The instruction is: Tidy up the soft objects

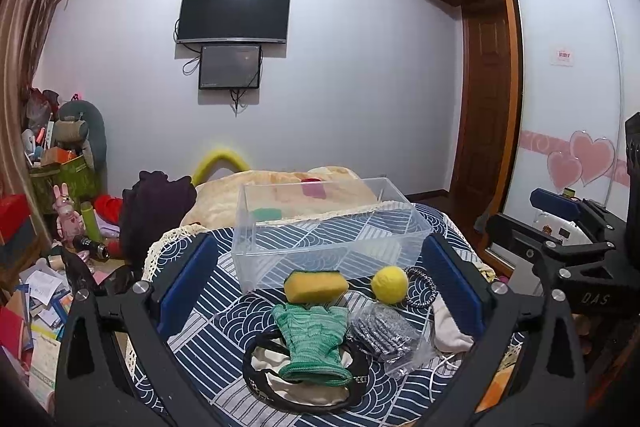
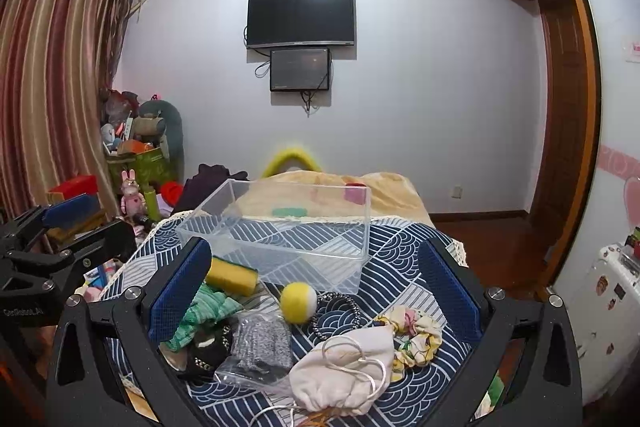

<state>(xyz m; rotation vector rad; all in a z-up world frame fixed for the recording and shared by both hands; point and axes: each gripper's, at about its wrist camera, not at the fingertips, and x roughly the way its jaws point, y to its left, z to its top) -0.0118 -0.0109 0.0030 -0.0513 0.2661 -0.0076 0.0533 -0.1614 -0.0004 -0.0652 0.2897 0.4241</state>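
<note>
A clear plastic bin (image 1: 320,227) (image 2: 280,231) stands on a table with a blue patterned cloth (image 1: 224,311). In front of it lie a yellow sponge (image 1: 314,285) (image 2: 232,277), a yellow ball (image 1: 389,284) (image 2: 299,300), a green glove (image 1: 312,339) (image 2: 200,315), a grey item in a clear bag (image 1: 384,337) (image 2: 260,345), a black hair band (image 2: 336,313), a cream drawstring pouch (image 2: 344,371) and a floral scrunchie (image 2: 416,339). My left gripper (image 1: 320,299) is open above the glove and sponge. My right gripper (image 2: 316,303) is open above the ball and pouch. Both are empty.
A bed with a beige blanket (image 1: 288,191) lies behind the table. Clutter and toys (image 1: 60,211) fill the floor at left. A wardrobe with heart stickers (image 1: 572,131) stands at right. The right gripper's body (image 1: 572,251) shows at the left wrist view's right edge.
</note>
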